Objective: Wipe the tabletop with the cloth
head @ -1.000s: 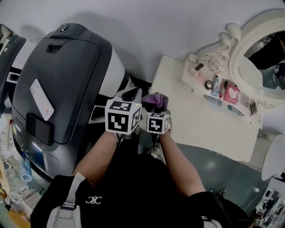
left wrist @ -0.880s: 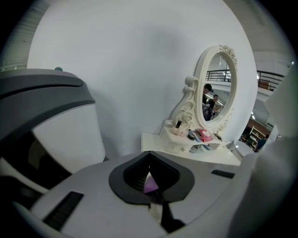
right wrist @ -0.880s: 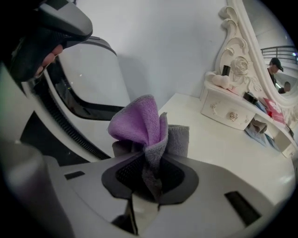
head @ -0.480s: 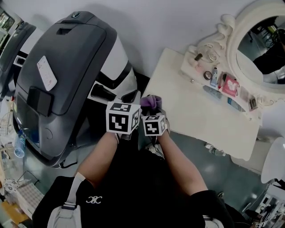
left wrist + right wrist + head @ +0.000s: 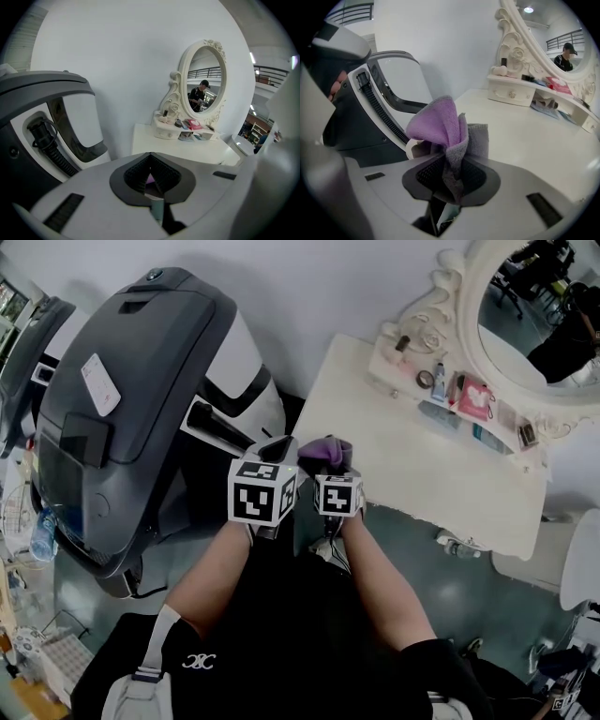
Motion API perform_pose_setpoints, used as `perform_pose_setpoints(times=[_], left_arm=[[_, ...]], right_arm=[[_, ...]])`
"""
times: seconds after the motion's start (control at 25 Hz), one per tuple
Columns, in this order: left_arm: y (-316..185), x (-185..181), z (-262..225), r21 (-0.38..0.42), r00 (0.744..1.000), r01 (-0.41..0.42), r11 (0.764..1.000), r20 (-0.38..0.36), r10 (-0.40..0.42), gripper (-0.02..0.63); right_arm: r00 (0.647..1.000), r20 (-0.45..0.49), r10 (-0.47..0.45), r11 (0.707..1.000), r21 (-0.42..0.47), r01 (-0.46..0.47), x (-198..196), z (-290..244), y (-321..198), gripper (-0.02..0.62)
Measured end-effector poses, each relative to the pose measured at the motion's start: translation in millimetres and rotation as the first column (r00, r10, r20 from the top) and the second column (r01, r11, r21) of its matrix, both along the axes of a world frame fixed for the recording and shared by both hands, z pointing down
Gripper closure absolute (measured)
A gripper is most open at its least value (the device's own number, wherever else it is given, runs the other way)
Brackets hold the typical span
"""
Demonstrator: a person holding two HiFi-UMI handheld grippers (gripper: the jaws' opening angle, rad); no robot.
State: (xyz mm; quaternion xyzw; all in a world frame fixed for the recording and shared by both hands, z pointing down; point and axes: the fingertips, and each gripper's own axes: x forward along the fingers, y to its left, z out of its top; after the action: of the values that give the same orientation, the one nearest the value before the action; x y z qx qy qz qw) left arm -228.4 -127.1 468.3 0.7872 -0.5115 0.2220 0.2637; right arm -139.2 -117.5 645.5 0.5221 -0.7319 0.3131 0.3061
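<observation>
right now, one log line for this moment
right tongs: shut on purple cloth | left tongs: shut | cloth at tabletop corner, contact unclear

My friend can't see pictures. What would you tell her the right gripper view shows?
The right gripper is shut on a bunched purple cloth at the edge of a white tabletop. An ornate white mirror stands at the table's far side, and a big grey machine sits to the left.
</observation>
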Motion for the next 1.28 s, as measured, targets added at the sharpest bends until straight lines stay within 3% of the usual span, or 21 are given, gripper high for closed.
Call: perform_pose_setpoints(times=[0.64,1.28], left_arm=[[15,74,0,0.006,0.989,-0.15,0.989,0.005,0.15,0.6],[37,185,10,-0.011,0.961,-0.275,0.961,0.01,0.275,0.6]], right_arm=[[0.965,-0.001,0.262,0.965,-0.012,-0.262,119,-2,22,0.505],[0.922,-0.01,0.386,0.922,-0.006,-0.386,244,1,45,0.505]])
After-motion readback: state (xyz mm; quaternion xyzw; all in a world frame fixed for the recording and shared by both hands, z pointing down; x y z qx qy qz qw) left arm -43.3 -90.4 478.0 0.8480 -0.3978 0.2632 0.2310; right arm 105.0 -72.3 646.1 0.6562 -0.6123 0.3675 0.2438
